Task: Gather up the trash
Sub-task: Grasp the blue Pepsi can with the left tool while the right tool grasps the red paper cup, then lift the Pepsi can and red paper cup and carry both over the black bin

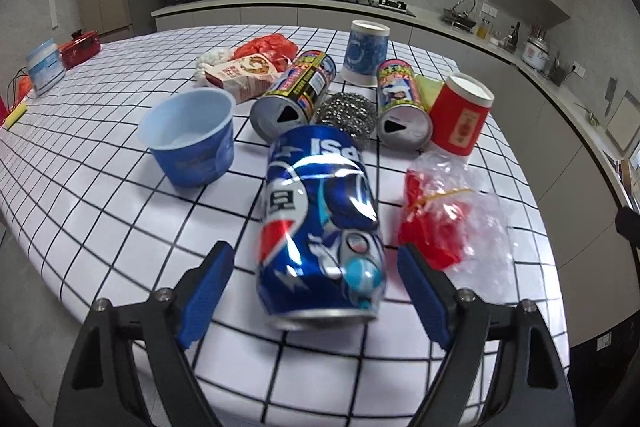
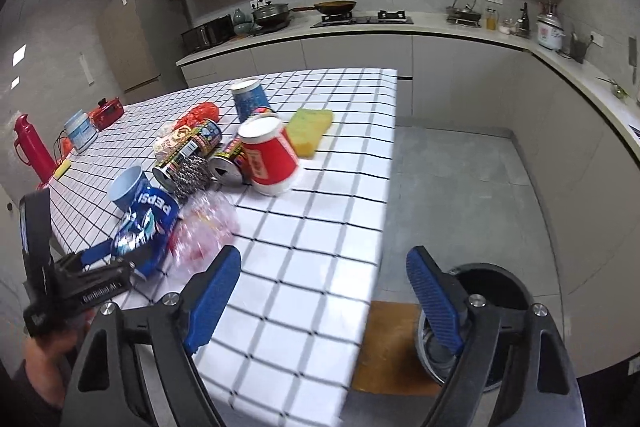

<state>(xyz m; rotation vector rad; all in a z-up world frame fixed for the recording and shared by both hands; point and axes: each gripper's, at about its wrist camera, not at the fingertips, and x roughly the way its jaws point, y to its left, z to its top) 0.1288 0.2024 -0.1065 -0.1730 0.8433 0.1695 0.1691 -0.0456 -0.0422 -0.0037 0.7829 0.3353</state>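
Note:
A dented blue Pepsi can lies on its side on the checked table. My left gripper is open, its blue fingers on either side of the can's near end without touching it. The can and the left gripper also show in the right wrist view. A crumpled clear bag with red inside lies just right of the can. My right gripper is open and empty above the table's right edge. A round metal trash bin stands on the floor below it.
Behind the can lie a blue cup, two printed cans, a steel scourer, a red cup, a blue-patterned cup, a snack box and a yellow sponge. A red thermos stands far left.

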